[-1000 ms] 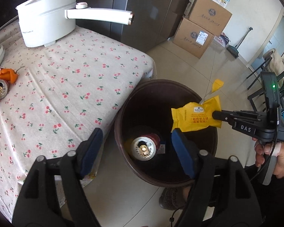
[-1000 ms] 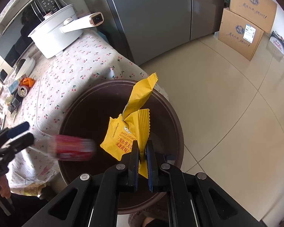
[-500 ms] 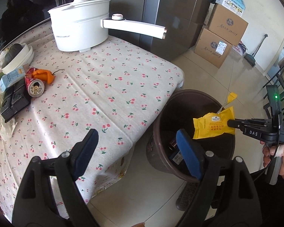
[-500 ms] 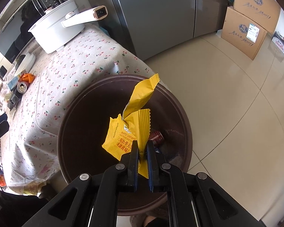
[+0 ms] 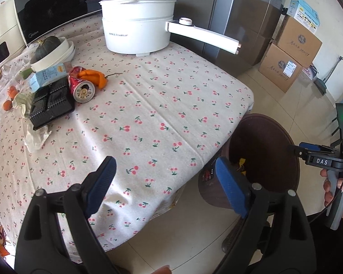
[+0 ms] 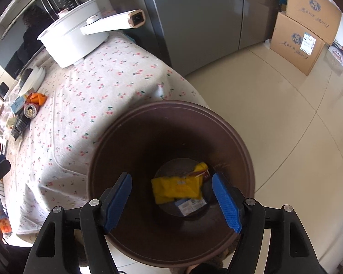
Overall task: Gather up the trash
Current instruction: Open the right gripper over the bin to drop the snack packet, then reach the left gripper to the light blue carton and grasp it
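Both jaws have just opened, empty; yellow wrapper [image 6: 177,188] lies in brown bin [image 6: 244,150]; crushed can [image 5: 81,88] and peel [image 5: 95,76] remain on table.

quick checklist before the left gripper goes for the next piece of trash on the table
1. Right gripper open, jaws just opened, nothing between them: ok.
2. Yellow snack wrapper lies inside the brown trash bin: ok.
3. Left gripper open and empty: ok.
4. Crushed red can on the tablecloth, open end visible: ok.
5. Can free of neighbours: not ok, orange peel and black tray touch it.
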The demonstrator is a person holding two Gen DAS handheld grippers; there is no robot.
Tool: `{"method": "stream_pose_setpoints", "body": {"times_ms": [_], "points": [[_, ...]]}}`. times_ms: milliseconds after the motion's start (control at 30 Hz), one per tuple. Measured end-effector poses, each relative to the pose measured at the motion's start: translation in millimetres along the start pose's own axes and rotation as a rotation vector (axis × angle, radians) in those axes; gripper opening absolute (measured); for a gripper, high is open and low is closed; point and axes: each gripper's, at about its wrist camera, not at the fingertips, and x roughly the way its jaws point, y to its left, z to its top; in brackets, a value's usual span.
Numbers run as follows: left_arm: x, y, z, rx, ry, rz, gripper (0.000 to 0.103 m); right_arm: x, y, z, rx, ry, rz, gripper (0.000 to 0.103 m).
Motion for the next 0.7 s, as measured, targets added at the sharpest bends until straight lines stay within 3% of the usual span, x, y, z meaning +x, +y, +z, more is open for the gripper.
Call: {"method": "stream_pose_setpoints", "body": {"times_ms": [333, 500, 700], "points": [[-18.2, 69.1, -9.0, -0.123, -0.004, 0.066, 0.089, -2.9, 68.7, 22.1, -0.09, -0.029, 0.026, 0.08], [-22.9, 109.0, -17.5, -0.195, 0.03, 0.109, 0.09, -0.5, 111.5, 32.0, -0.146, -0.024, 0.05, 0.084], [-29.6, 170.1, -32.3, -0.32, 0.017, 0.215, 0.094, -6.3, 160.6, 50.1, -0.21, -0.068, 0.074, 0.085]]}}
